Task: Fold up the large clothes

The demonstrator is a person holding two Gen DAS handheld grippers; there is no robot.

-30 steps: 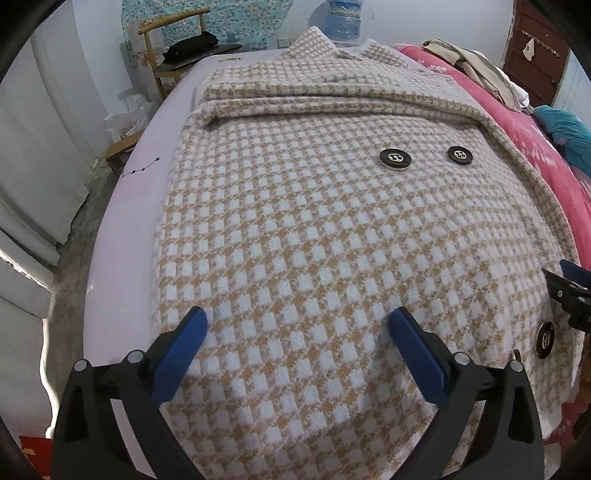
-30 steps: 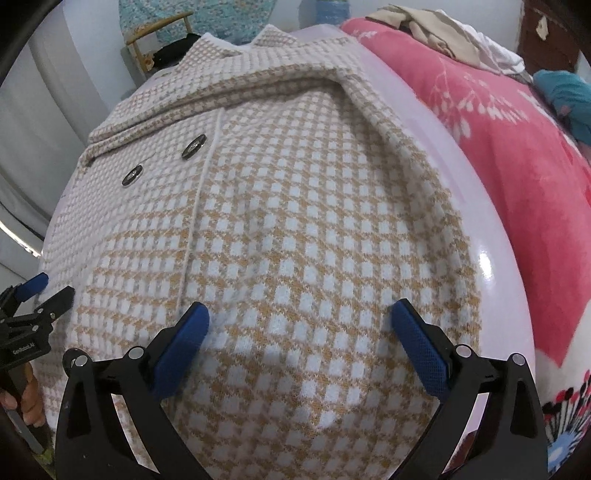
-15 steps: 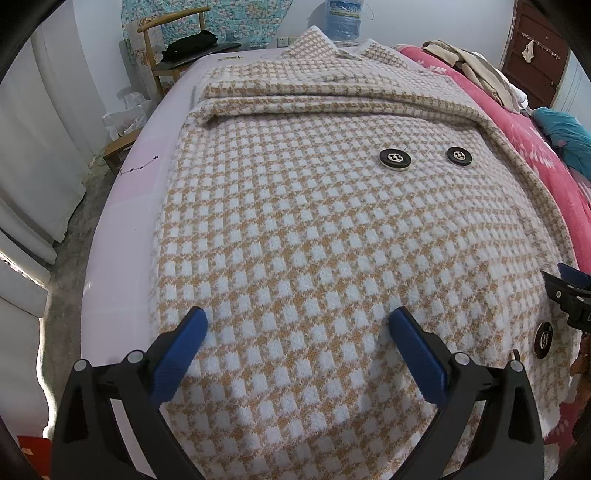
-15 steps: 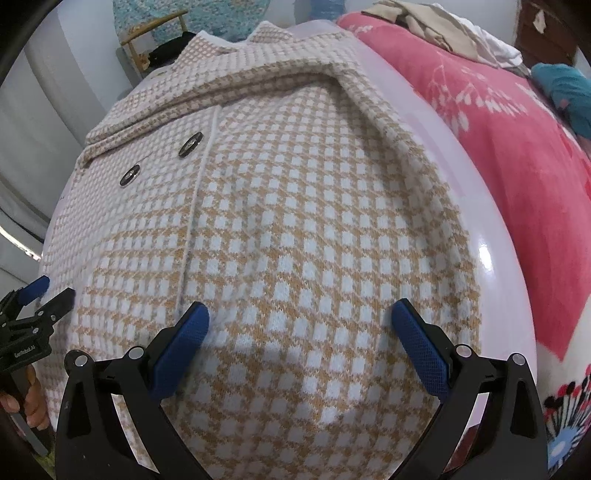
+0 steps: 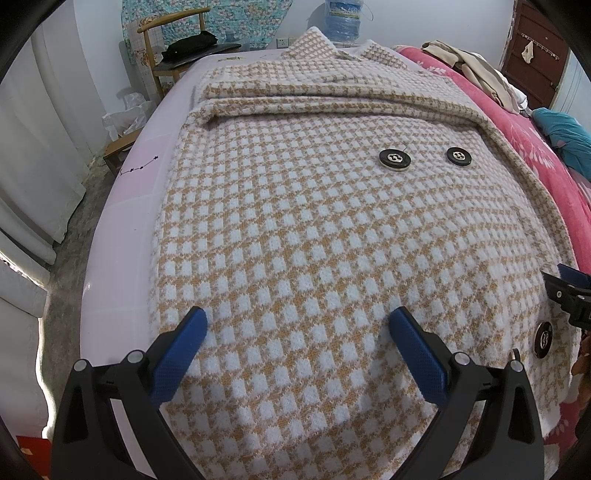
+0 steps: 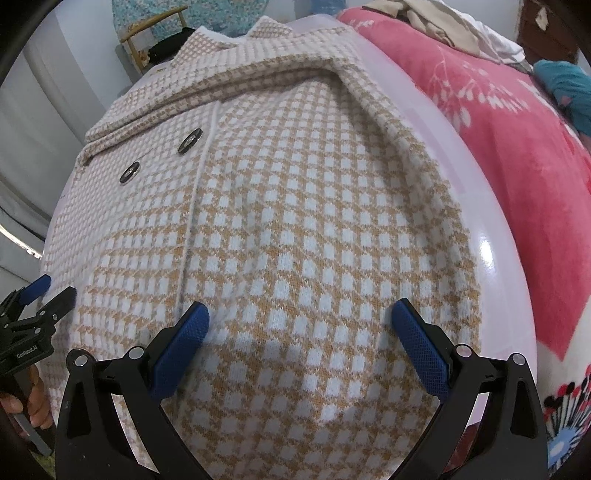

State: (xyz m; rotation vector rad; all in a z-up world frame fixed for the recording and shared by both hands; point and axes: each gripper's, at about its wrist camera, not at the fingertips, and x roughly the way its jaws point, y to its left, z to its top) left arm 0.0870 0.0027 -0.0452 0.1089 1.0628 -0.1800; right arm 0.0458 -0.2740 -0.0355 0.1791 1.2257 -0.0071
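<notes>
A tan-and-white houndstooth coat (image 5: 314,206) lies flat, front up, on a pale lilac table (image 5: 122,229); its sleeves are folded across the chest and black buttons (image 5: 394,159) show. My left gripper (image 5: 295,325) is open, hovering over the coat's hem on the left side. My right gripper (image 6: 301,321) is open over the hem on the right side of the coat (image 6: 295,206). Each gripper shows at the edge of the other's view: the right one (image 5: 569,291) and the left one (image 6: 40,295).
A pink blanket (image 6: 498,122) covers the bed to the right, with a pile of clothes (image 5: 476,74) on it. A wooden chair (image 5: 173,55) with a black item stands at the far left, a water bottle (image 5: 343,18) behind. White curtains (image 5: 33,147) hang left.
Both grippers have crept slightly forward and lower over the coat's hem. Jaws stay open; the coat has not moved.
</notes>
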